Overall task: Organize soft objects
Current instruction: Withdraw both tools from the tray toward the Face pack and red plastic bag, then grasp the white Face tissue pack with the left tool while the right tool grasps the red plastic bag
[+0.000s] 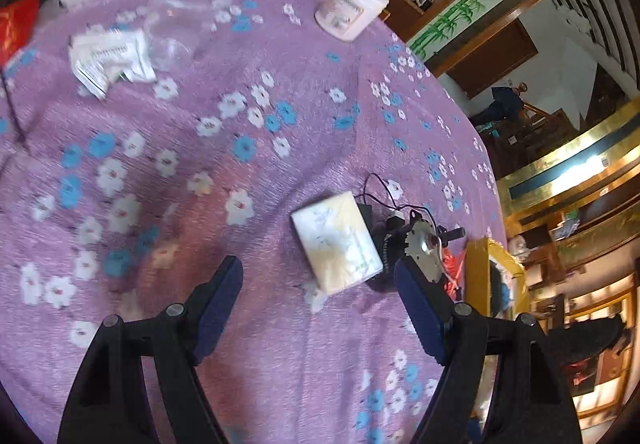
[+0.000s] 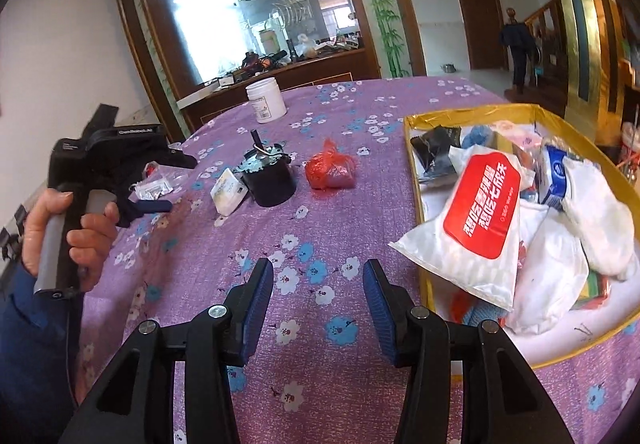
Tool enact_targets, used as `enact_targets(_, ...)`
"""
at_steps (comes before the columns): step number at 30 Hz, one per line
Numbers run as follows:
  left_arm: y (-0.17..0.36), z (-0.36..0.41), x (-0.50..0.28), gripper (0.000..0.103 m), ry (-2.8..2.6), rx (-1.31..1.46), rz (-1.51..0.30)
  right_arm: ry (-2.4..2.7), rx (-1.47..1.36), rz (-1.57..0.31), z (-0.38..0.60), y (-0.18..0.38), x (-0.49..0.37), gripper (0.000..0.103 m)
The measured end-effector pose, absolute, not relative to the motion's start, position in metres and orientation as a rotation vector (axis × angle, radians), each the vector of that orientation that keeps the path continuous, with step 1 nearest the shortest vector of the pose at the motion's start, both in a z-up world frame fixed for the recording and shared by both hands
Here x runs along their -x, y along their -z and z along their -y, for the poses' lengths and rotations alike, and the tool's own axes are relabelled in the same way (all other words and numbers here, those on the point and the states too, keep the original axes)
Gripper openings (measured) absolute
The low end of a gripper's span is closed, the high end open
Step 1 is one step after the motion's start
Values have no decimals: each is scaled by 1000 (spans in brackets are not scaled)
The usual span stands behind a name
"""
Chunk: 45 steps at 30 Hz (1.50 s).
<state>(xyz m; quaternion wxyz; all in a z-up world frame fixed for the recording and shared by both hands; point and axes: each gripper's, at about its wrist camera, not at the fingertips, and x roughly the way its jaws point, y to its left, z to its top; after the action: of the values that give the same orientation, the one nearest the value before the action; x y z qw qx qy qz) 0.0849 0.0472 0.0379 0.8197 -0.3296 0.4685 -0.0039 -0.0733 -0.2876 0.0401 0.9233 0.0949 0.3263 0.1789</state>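
A: Progress? Gold tray (image 2: 416, 179) just right of right gripper (image 2: 318, 294), already stuffed with soft packs.

B: Left out: tissue pack (image 1: 338, 244) ahead of left gripper (image 1: 320, 304), red bag (image 2: 330, 169) beyond right. Both grippers apart, empty.

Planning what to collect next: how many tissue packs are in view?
2. A small pale tissue pack lies on the tablecloth beside the black motor; a red-labelled pack leans over the yellow box's rim. Others may be buried inside.
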Motion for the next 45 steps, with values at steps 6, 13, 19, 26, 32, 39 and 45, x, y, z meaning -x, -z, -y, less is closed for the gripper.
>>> enact_targets(6,-24,-30,-103,77,-7,759,-1019,-376,-201,-661,289,-43,73,51)
enact_targets(13,-9,-19,-123,77,-136,696,-1020,-380,-208,-656,290,-45,75,51)
enact_targets(19,-9,-3,-133,53,-191,468,-996,-376,-210,-660,290,-45,74,51)
enact_targets(26,-23,-8,-110,45,-167,393,-957,-368,-184,-698,284,-59,58,51)
enact_targets(32,-40,-19,-95,45,-140,411,-883,-376,-412,-891,294,-74,-18,51)
enact_targets(39,-35,-18,-97,45,-105,431,-906,-269,-432,-1015,276,-54,-106,51)
enact_targets(45,-37,-18,-97,45,-103,437,-900,-230,-420,-1075,258,-34,-148,50)
